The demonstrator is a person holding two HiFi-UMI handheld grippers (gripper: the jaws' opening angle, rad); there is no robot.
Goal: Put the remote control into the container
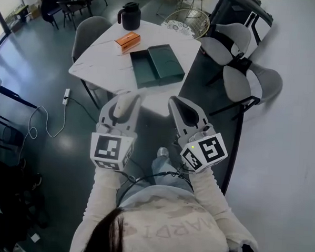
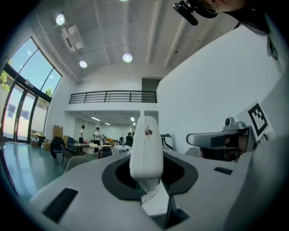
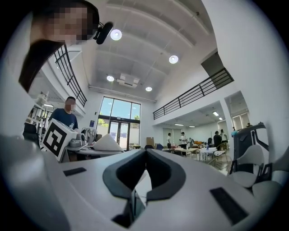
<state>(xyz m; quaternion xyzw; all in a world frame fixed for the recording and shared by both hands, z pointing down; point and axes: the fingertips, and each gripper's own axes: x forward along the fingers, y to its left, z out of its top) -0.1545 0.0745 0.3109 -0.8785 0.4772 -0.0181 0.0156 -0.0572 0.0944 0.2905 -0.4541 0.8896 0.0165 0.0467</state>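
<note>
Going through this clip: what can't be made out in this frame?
- remote control: its button side; left gripper view shows only a plain white face, and in head view the left gripper covers most of it.
- container: outside both gripper views; in head view too small to tell lid from base.
- orange box: print too small in head view.

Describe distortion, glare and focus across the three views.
Head view: mild wide-angle bend, the white table bright, a glare patch on the dark floor. Left gripper view: strong fisheye with a black rim, ceiling lamps flaring, the close remote control slightly soft. Right gripper view: the same fisheye rim, bright windows, the near jaws blurred.
</note>
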